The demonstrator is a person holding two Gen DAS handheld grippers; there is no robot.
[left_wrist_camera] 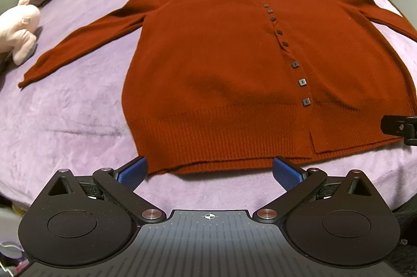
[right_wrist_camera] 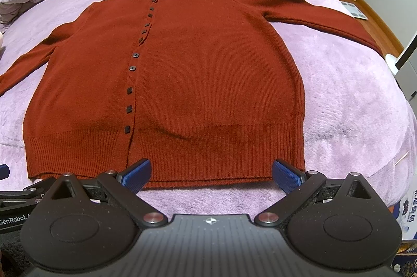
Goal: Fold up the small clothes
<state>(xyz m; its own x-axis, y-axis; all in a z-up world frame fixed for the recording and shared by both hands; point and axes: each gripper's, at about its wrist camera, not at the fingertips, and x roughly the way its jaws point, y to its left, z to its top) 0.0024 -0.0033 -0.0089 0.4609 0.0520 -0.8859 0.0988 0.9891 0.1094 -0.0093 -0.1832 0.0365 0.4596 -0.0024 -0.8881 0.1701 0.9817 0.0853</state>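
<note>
we see the rust cardigan [left_wrist_camera: 221,63] spread flat and buttoned on the purple bed [left_wrist_camera: 65,120], our left gripper [left_wrist_camera: 209,174] and right gripper [right_wrist_camera: 211,176] both spread wide, empty, at its hem.

In the left wrist view the cardigan [left_wrist_camera: 221,63] ran off the frame at three o'clock, its sleeve cuff unseen. A pink plush toy [left_wrist_camera: 19,26] was cropped at nine o'clock. The right wrist view cut the other sleeve [right_wrist_camera: 23,63] at nine o'clock.
</note>
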